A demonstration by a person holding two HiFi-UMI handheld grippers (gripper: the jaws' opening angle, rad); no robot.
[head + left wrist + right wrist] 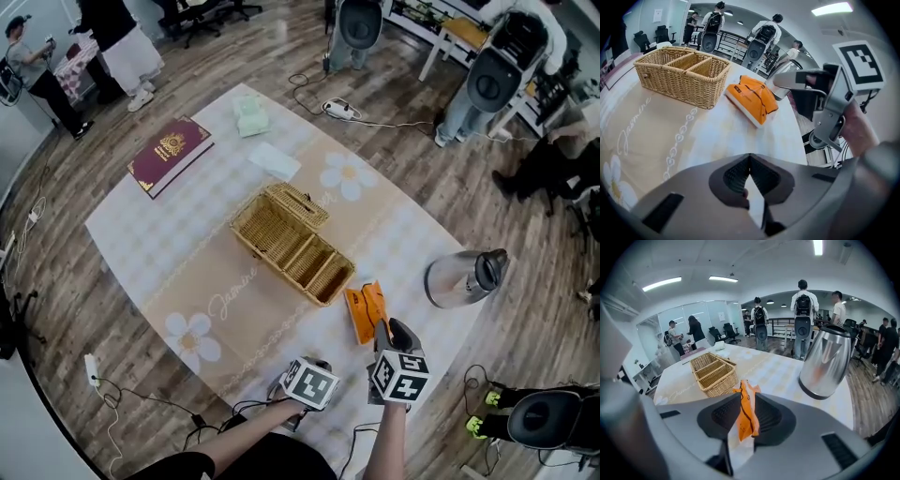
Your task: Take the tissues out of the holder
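**A:** Tissue pack, the orange one: where does it lie?

**B:** Flat on the desk, just beside the near end of the wicker holder, outside it.

**A:** And from the left?

**B:** The left tool is clenched on nothing, low over the near edge, probably parked to leave room. Next is the holder, lid tipped back, and its compartments look empty from above. Then comes the pack. The right tool is released: the pack's near end shows in the gap between its jaws, not pinched. I'd judge this one delivered. The kettle stands further right, well apart.
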